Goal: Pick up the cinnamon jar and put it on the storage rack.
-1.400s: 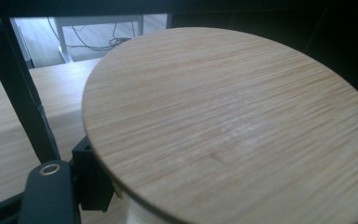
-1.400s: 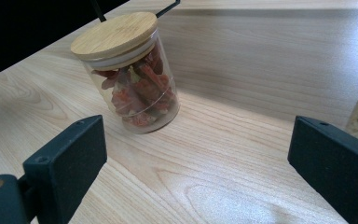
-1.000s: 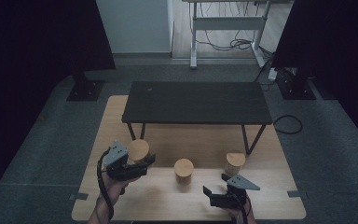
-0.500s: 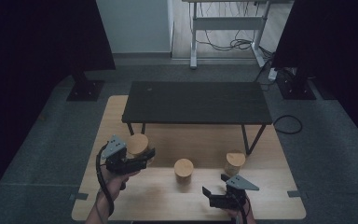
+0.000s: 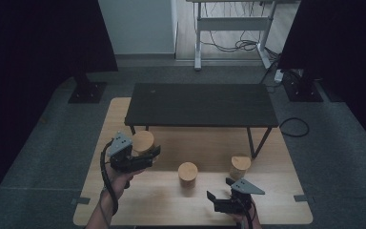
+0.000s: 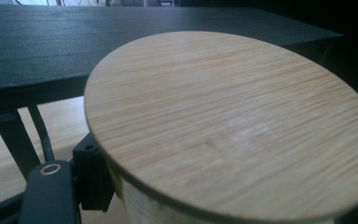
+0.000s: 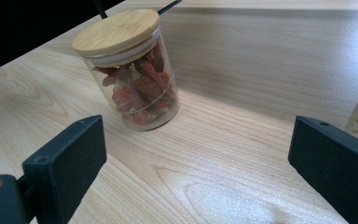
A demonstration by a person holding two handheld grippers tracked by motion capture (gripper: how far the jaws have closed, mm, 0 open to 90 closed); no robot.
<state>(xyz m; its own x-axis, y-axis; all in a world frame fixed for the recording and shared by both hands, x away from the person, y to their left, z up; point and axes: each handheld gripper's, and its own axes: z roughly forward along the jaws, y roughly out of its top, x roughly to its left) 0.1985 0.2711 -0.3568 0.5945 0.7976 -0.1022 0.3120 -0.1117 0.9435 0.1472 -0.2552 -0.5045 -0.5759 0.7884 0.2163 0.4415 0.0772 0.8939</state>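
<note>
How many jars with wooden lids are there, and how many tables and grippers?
Jars with wooden lids: 3 (left jar, middle jar, right jar)
Tables: 2 (black table, wooden table)
Grippers: 2 (left gripper, right gripper)
Total: 7

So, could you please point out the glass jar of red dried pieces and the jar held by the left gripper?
Glass jar of red dried pieces [image 7: 135, 74], right gripper view, glass wall.
Held jar [image 6: 233, 126], left gripper view, bamboo lid top.

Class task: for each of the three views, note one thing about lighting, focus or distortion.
High view: dim, with black surroundings and a lit wooden table. Left gripper view: the bamboo lid looms close, its near edge soft. Right gripper view: bright and sharp on the jar of red pieces, with glare on the wood.
</note>
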